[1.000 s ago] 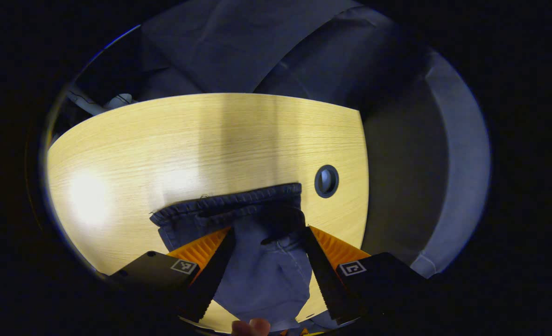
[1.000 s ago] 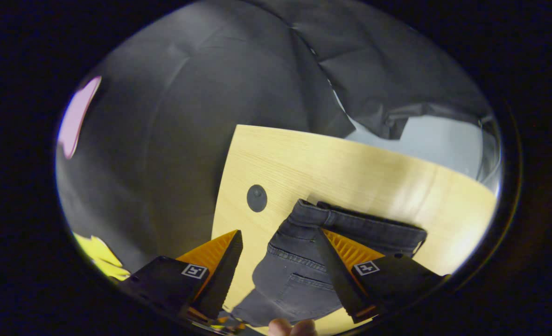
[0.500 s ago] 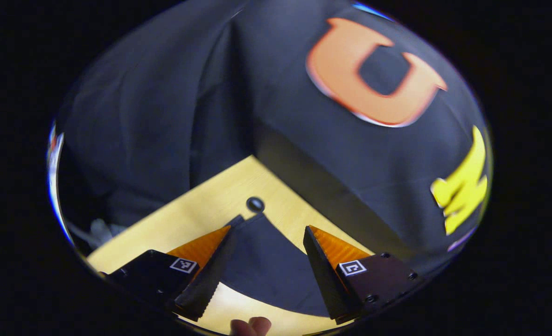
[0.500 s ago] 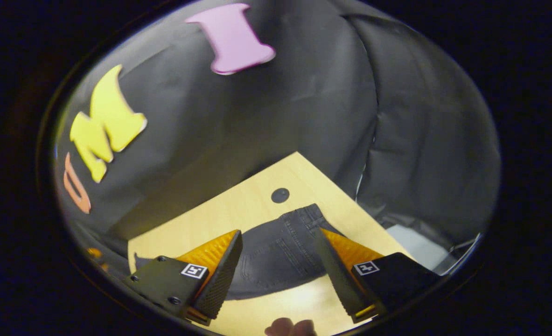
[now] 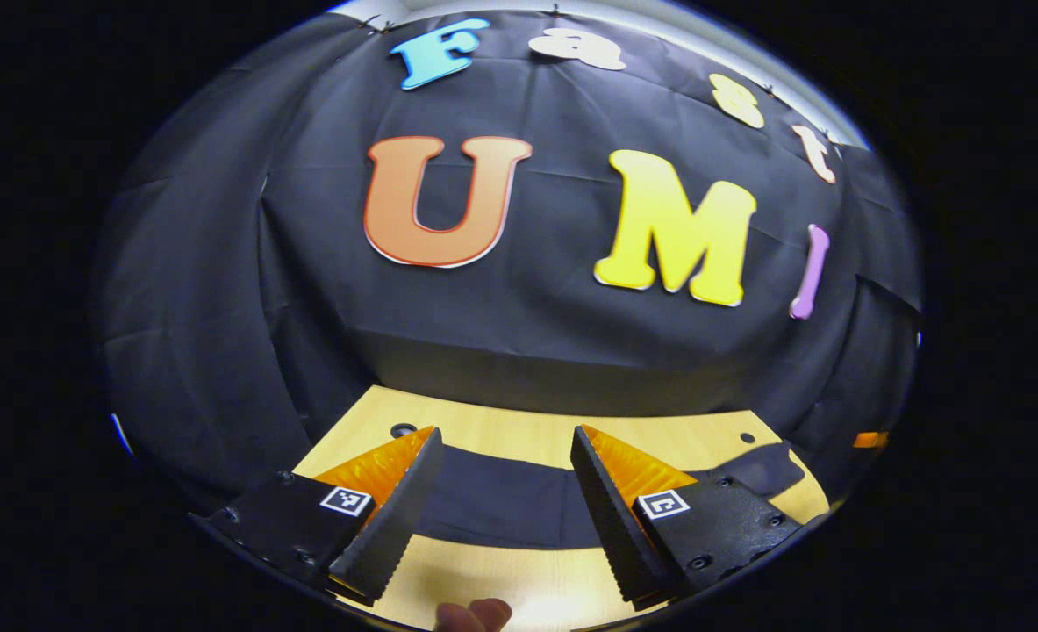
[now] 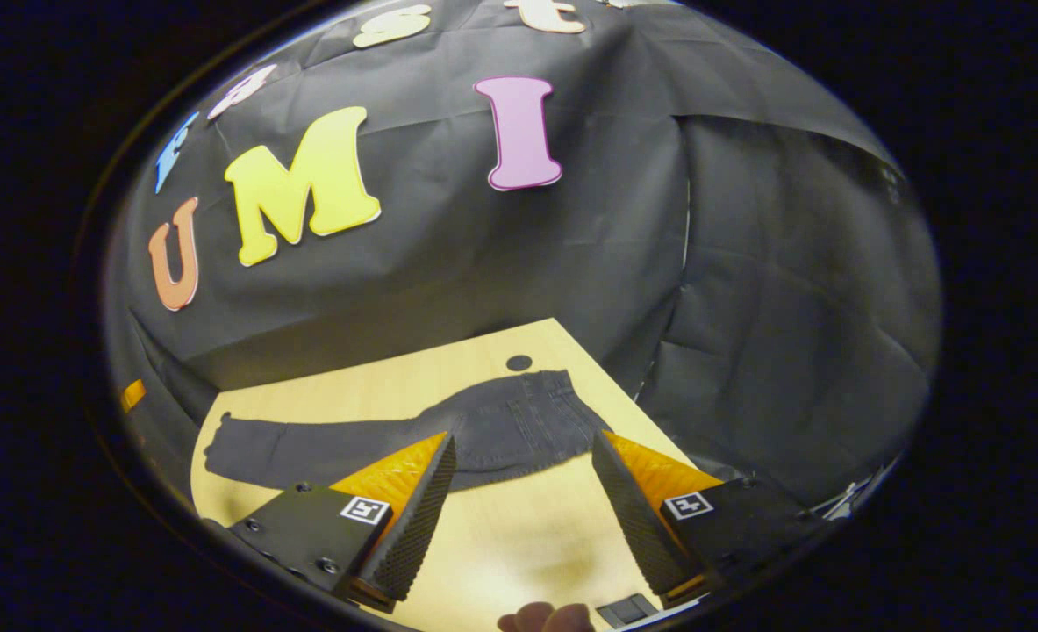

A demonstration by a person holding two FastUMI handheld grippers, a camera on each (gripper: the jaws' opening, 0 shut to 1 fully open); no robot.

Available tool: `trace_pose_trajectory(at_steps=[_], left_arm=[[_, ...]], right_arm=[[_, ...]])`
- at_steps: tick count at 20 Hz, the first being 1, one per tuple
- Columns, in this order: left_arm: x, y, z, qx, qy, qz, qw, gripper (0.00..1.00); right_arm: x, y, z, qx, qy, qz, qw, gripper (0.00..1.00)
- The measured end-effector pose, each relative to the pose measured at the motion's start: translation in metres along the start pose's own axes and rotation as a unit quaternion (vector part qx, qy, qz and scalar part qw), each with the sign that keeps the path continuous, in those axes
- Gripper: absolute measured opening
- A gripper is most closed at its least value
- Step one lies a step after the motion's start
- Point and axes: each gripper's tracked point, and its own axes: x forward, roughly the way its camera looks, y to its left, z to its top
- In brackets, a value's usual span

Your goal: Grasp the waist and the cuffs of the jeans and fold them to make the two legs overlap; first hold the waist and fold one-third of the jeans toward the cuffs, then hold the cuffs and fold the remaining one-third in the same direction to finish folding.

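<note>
Dark grey jeans [image 6: 448, 434] lie flat on the wooden table [image 6: 519, 535], legs stacked, waist toward the right near a round hole [image 6: 519, 362] and cuffs at the far left. In the left gripper view the jeans [image 5: 501, 500] stretch across as a dark band behind the fingers. My left gripper [image 5: 501, 513] is open, raised above the table's near side, nothing between its fingers. My right gripper [image 6: 523, 518] is open too, held back from the jeans over bare tabletop, holding nothing.
The black cloth wall [image 5: 519, 307] stands behind the table. Cable holes sit at the table's far corners [image 5: 402, 430] [image 5: 748, 437]. A fingertip [image 5: 470, 613] shows at the bottom edge of the left gripper view, and another fingertip [image 6: 545, 617] in the right gripper view.
Both grippers pulled back and away from the jeans and tilted up toward the wall. One second ago each hovered right over the cloth; now the jeans lie farther off.
</note>
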Motion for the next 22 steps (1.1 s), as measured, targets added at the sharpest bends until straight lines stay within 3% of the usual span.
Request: trace_pose_trajectory(at_steps=[3,8,14,22], left_arm=[[-0.026,-0.022,-0.015,0.024,-0.003,0.0,1.0,0.94],[-0.041,-0.039,-0.04,0.006,0.03,-0.003,1.0,0.94],[-0.039,-0.045,-0.054,-0.023,0.059,0.026,0.998,0.94],[-0.03,-0.037,-0.08,-0.044,0.114,0.079,0.989,0.94]], right_arm=[[-0.007,-0.014,-0.016,0.011,0.002,-0.01,1.0,0.97],[0.017,-0.039,-0.03,0.034,0.021,-0.014,0.999,0.97],[0.121,-0.076,-0.057,0.083,0.073,-0.009,0.994,0.98],[0.237,-0.094,-0.075,0.08,0.106,0.008,0.991,0.98]])
